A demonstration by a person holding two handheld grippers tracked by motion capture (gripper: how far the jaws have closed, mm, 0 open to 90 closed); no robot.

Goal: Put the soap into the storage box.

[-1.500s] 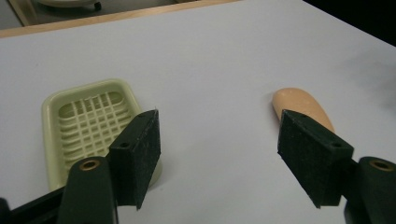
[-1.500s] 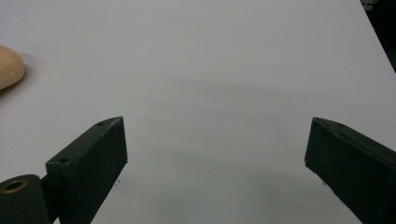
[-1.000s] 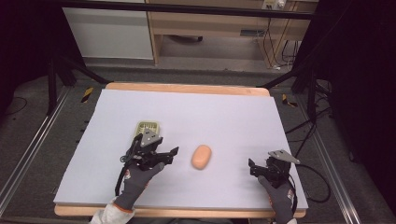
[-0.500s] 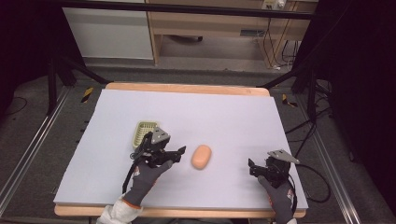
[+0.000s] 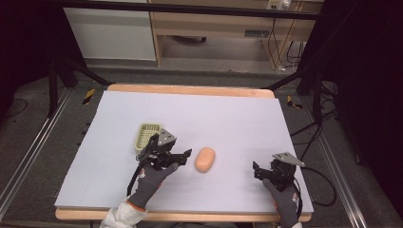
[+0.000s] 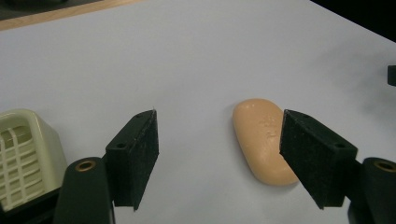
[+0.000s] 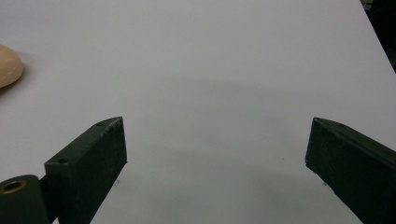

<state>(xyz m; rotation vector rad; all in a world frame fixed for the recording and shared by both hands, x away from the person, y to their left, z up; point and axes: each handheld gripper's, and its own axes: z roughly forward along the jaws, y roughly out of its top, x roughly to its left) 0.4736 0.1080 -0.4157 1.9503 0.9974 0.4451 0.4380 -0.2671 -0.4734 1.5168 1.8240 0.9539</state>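
Left gripper (image 5: 183, 154) shifted right off the one soap dish (image 5: 147, 135), jaws spread wide, empty, just beside the one peach soap bar (image 5: 205, 159) mid-table. Right gripper (image 5: 258, 170) unmoved near the table's (image 5: 237, 114) front right, jaws apart, empty.

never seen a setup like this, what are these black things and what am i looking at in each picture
No robot here: a person in grey gloves holds a two-jaw tool in each hand. The left hand-held gripper and the right hand-held gripper both appear in the high view, taken from above the person's side of the table. The other two pictures come from small cameras riding on each tool, looking out between its black jaws. On the pale sheet lie a peach-coloured bar of soap and a pale green slotted soap dish. Both tools are open and hold nothing; the left one points at the soap, which lies just ahead of its jaws.
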